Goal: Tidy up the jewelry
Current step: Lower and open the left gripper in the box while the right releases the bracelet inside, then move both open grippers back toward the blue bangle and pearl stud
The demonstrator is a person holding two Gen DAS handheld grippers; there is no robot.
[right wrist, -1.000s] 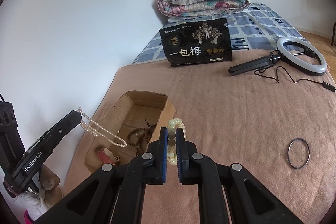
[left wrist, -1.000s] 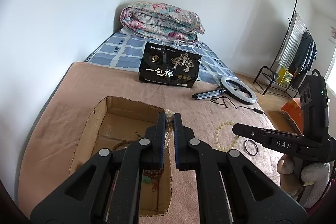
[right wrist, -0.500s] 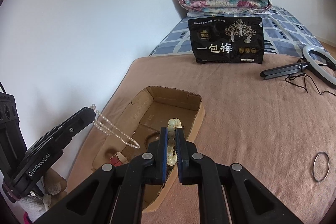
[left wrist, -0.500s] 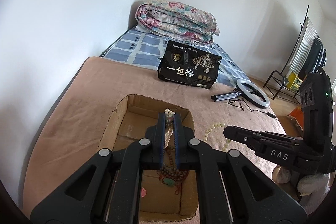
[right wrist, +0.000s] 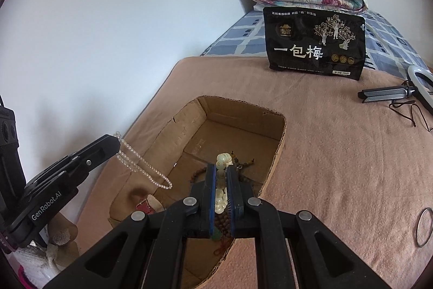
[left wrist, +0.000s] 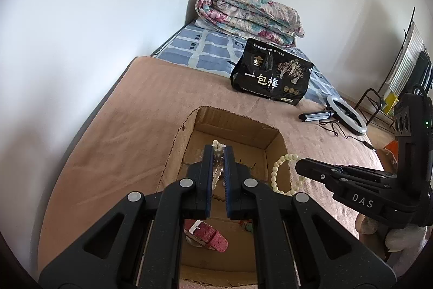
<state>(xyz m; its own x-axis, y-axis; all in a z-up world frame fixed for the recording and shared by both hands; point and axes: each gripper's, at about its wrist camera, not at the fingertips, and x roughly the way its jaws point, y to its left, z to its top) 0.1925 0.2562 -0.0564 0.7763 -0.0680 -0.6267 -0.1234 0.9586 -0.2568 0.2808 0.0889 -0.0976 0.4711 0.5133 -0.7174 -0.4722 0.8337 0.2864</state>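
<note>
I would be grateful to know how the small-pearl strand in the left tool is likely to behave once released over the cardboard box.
The pearl strand droops in slack loops from the left tool, so it is probably floppy and would pool rather than hold shape. Its beads look tiny, suggesting little weight. Hanging above the cardboard box, it would likely land inside, perhaps tangling with the brown bead string.
</note>
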